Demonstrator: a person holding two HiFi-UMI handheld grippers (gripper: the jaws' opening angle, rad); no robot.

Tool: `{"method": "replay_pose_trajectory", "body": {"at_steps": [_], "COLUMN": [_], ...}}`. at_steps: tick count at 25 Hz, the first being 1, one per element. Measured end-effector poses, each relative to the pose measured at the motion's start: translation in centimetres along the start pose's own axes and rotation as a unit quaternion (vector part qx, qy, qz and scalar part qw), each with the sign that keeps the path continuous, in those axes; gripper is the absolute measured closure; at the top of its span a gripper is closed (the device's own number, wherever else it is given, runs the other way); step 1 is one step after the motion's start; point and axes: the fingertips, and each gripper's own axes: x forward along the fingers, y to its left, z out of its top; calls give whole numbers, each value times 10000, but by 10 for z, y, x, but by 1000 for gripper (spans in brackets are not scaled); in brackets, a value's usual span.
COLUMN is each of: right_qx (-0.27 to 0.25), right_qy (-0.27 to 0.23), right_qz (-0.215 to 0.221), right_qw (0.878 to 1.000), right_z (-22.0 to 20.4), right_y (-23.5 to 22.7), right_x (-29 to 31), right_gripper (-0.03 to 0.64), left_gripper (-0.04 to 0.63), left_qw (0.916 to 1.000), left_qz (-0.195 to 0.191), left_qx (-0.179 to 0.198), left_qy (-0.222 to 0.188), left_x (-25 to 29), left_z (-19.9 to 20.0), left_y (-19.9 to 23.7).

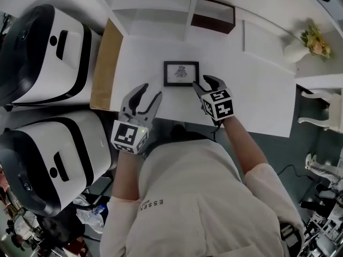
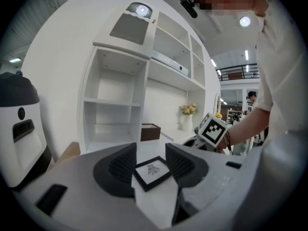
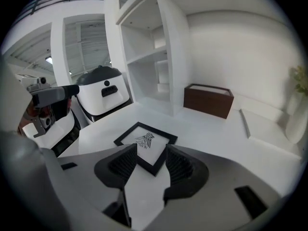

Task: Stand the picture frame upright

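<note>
A small black picture frame (image 1: 181,73) with a drawing in it lies flat on the white table (image 1: 257,100). My right gripper (image 1: 206,83) is open just off the frame's near right corner. In the right gripper view the frame (image 3: 146,143) has its near corner between the jaws of the right gripper (image 3: 150,153), and the pads do not press on it. My left gripper (image 1: 149,92) is open over the table, short of the frame's near left corner. The left gripper view shows the frame (image 2: 152,171) a little beyond the open left gripper (image 2: 150,150).
A dark brown box (image 1: 213,16) sits in the white shelf unit (image 1: 161,4) behind the frame. A white vase of flowers (image 1: 303,44) stands at the far right. Two large white machines (image 1: 48,58) and a brown board (image 1: 104,63) are to the table's left.
</note>
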Motion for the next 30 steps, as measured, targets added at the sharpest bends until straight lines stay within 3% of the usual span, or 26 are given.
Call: {"method": "replay_pose_trajectory", "body": {"at_steps": [8, 11, 22, 30], "right_qx": [572, 625, 1026, 981], "right_qy": [665, 868, 1063, 1146], "right_qz": [-123, -193, -271, -276], "right_qw": [9961, 9941, 9887, 9882], "right_z": [-17, -23, -28, -39], "right_y": [-26, -31, -32, -22], "right_x": [44, 53, 60, 50], "right_gripper": [426, 477, 505, 512], "left_gripper": [425, 425, 425, 425], "left_qw": [9995, 9992, 9989, 9986], "left_qz": [11, -28, -45, -124], "left_qx": [-120, -165, -304, -369], "left_qy": [308, 352, 345, 355], "left_x": [9, 9, 5, 0], "left_z": [-26, -29, -30, -32], "left_y": [5, 4, 7, -1]}}
